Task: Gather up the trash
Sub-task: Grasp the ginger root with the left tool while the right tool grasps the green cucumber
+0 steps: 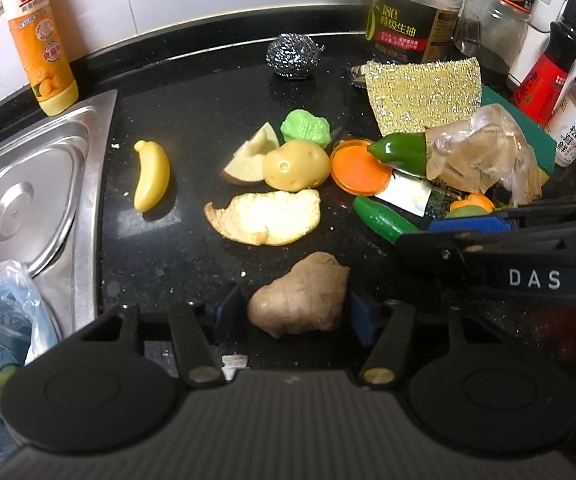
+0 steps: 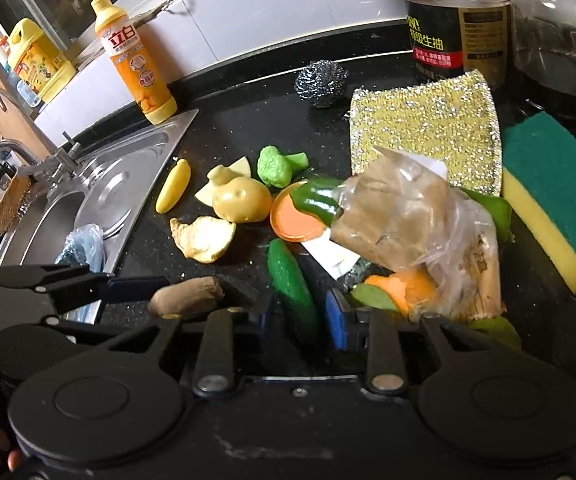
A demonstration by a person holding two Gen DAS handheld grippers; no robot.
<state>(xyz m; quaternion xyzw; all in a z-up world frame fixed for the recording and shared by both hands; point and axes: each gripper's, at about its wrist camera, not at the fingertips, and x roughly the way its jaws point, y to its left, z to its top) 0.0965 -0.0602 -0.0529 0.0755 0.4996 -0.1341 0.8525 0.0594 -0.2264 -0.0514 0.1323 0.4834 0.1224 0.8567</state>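
The left gripper [image 1: 298, 312] brackets the ginger root [image 1: 300, 296], pads about touching it. The right gripper [image 2: 300, 312] pinches the toy cucumber [image 2: 290, 284] (green, glossy). Just beyond lie citrus peel [image 1: 265, 218], then potato [image 1: 296, 165].

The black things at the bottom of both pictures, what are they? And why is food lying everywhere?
They are two claws, and a person holds one in each hand. Each claw carries a small camera that looks along its two fingers, so one picture comes from the left claw and the other from the right claw.

Both look down at a black kitchen counter beside a metal sink. On it lie a toy banana, a toy potato, a piece of peel and a crumpled plastic bag.

A piece of ginger sits between the left claw's fingers, but I cannot tell if they squeeze it yet. The right claw looks closed on a green toy cucumber.
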